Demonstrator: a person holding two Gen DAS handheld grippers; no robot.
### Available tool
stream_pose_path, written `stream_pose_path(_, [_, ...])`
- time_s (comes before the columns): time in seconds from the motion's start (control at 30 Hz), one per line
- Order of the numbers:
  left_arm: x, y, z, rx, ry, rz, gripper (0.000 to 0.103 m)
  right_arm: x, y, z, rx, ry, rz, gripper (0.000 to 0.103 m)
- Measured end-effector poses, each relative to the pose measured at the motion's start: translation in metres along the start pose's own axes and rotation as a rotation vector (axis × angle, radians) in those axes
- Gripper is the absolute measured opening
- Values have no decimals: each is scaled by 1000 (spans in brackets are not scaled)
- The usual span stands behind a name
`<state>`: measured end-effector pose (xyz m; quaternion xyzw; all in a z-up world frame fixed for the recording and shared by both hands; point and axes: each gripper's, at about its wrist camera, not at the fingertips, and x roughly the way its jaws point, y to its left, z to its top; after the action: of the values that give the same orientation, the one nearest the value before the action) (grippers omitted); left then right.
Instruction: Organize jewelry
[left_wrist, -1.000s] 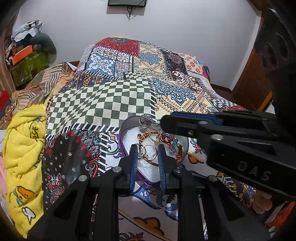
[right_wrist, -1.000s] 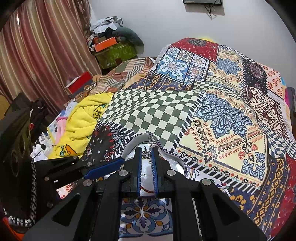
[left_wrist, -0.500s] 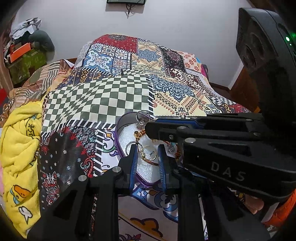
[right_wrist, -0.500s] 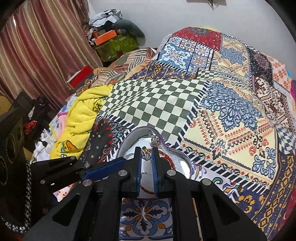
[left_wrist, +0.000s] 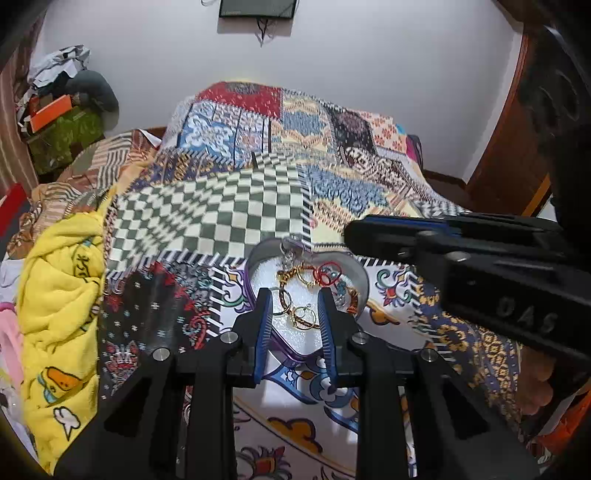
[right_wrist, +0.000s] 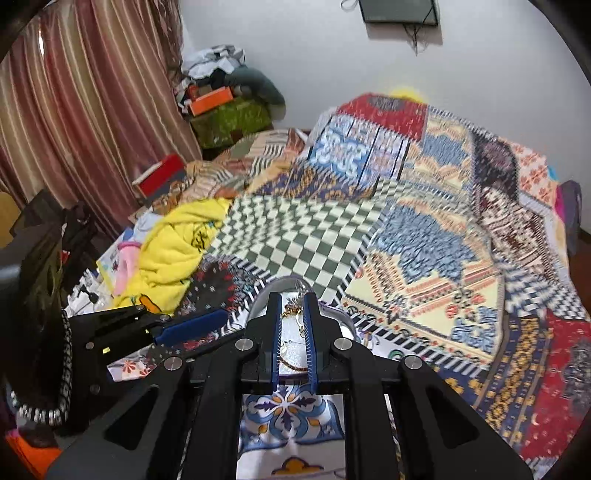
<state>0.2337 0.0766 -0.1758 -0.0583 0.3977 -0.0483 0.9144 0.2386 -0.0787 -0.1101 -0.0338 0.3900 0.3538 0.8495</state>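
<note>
A heart-shaped tin with a purple rim lies on the patchwork bedspread and holds several rings, hoops and bracelets. My left gripper is open just above the tin's near edge, with gold hoops showing between its fingers. My right gripper hovers over the same tin with a narrow gap between its fingers and nothing held. It also shows in the left wrist view, to the right of the tin.
A yellow towel lies bunched at the bed's left edge. Boxes and clothes are piled by the curtain at the back left. A wooden door stands at the right.
The right gripper has pulled back to the right, off the tin. The left gripper has opened wider. Both cameras now tilt up a little.
</note>
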Motion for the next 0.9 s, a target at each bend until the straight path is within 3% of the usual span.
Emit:
stream_pose_path(0.3, [-85, -15, 14, 10, -151, 26, 24, -106, 31, 4, -42, -220, -74, 11])
stream_pose_path(0.47, [-160, -39, 15, 39, -301, 32, 25, -181, 59, -7, -61, -398, -96, 11])
stream_pose_path(0.57, [-207, -56, 10, 49, -406, 32, 34, -216, 75, -19, -69, -488, -105, 11])
stream_pose_path(0.63, [-237, -67, 5, 59, -474, 27, 35, -230, 83, -25, -74, -532, -114, 17])
stream_pose_path(0.7, [-265, -80, -3, 71, -544, 34, 39, -244, 90, -34, -77, -581, -130, 40])
stream_pose_path(0.9, [-319, -104, -28, 80, -688, 79, 58, -262, 111, -54, -93, -679, -221, 72])
